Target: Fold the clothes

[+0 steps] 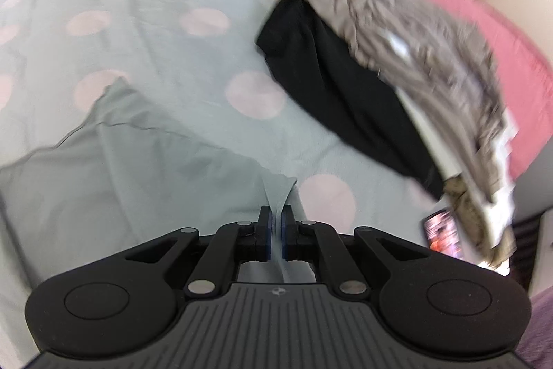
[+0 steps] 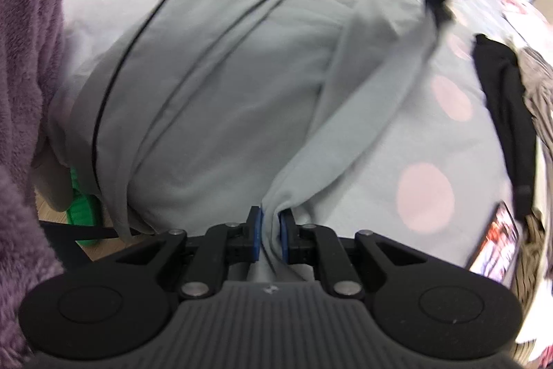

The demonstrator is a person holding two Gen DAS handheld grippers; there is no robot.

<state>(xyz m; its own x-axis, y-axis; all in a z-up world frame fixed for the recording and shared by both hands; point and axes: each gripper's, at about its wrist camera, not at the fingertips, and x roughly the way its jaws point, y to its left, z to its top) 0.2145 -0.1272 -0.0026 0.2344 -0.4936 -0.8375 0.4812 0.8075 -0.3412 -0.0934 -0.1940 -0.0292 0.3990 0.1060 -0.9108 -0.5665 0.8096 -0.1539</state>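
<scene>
The left gripper (image 1: 275, 223) pinches a thin edge of the grey garment (image 1: 145, 161); the right gripper (image 2: 270, 227) clamps its bunched fold

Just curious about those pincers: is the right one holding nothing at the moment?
No, the right hand-held gripper is pinching a fold of the grey garment between its blue pads.

Soft even daylight, motion blur, fisheye-warped edges.

blur: patterned pile (image 1: 414, 57) | cut off: phone screen (image 2: 497, 248), perhaps
</scene>
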